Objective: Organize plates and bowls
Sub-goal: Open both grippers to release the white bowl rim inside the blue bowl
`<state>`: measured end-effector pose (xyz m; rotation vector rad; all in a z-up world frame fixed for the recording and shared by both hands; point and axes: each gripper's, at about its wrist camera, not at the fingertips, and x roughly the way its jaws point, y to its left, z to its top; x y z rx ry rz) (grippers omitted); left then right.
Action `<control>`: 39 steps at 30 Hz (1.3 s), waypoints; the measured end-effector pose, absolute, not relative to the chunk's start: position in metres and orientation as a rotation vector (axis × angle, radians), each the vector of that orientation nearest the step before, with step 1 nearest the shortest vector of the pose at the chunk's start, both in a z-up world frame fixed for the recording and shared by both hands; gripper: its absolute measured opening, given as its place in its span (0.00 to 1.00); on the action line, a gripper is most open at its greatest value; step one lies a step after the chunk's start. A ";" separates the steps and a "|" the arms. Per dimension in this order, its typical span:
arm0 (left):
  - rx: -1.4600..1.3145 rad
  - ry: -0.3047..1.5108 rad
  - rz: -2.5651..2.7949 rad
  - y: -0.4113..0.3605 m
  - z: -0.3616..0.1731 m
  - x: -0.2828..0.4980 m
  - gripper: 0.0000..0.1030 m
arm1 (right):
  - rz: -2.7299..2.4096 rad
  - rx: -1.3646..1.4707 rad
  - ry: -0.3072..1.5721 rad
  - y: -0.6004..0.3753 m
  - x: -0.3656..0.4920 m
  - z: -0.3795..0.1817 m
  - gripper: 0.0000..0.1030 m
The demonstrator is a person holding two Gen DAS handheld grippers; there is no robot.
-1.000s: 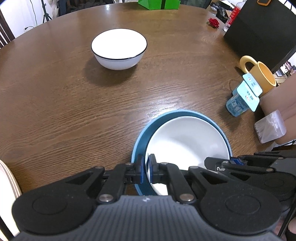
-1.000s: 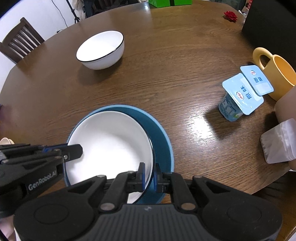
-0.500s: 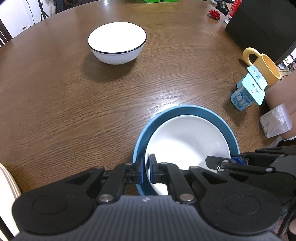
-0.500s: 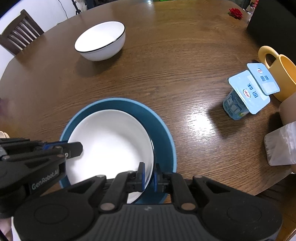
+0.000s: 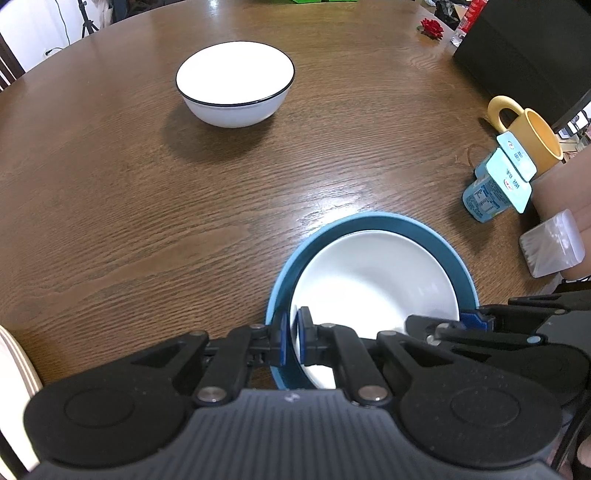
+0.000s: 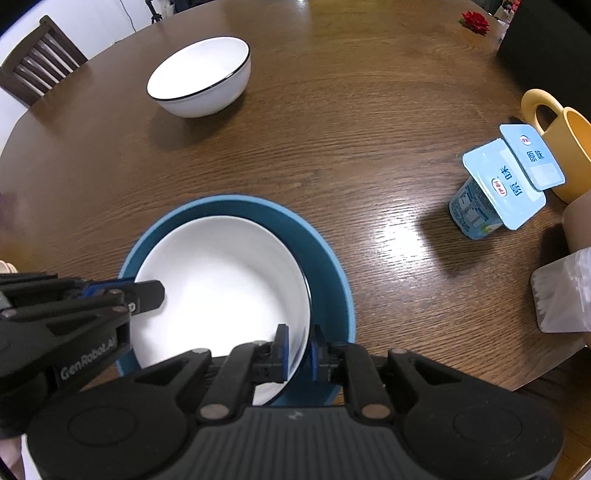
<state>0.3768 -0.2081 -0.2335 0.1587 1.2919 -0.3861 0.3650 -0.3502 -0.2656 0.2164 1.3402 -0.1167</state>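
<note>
Now the white bowl (image 6: 221, 280) sits inside the blue bowl (image 6: 325, 266), lower centre; left gripper (image 5: 291, 339) pinches its rim, right gripper (image 6: 298, 349) is opening around it, so one-sided release may tip it

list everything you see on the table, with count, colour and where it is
bowl in plate: 1, white, sitting in the blue plate at the near edge
blue plate: 1, under that bowl
far bowl: 1, white with dark rim, alone across the table
yogurt cups: 2, light blue, right side beside the mug
mug: 1, yellow, right edge
plastic box: 1, clear, near right edge
rose: 1, red, far right
table: 1, brown wood
left tool: shut on the near bowl's left rim
right tool: jaws opening, right rim between them
</note>
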 end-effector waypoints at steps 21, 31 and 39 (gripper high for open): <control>0.072 1.344 -0.397 -0.202 -0.228 0.373 0.07 | -0.049 0.291 1.395 -0.355 0.374 -0.267 0.43; 0.077 1.316 -0.387 -0.201 -0.225 0.373 0.06 | -0.029 0.319 1.362 -0.364 0.371 -0.254 0.53; 0.074 1.311 -0.393 -0.201 -0.219 0.372 0.07 | -0.016 0.301 1.335 -0.365 0.364 -0.241 0.54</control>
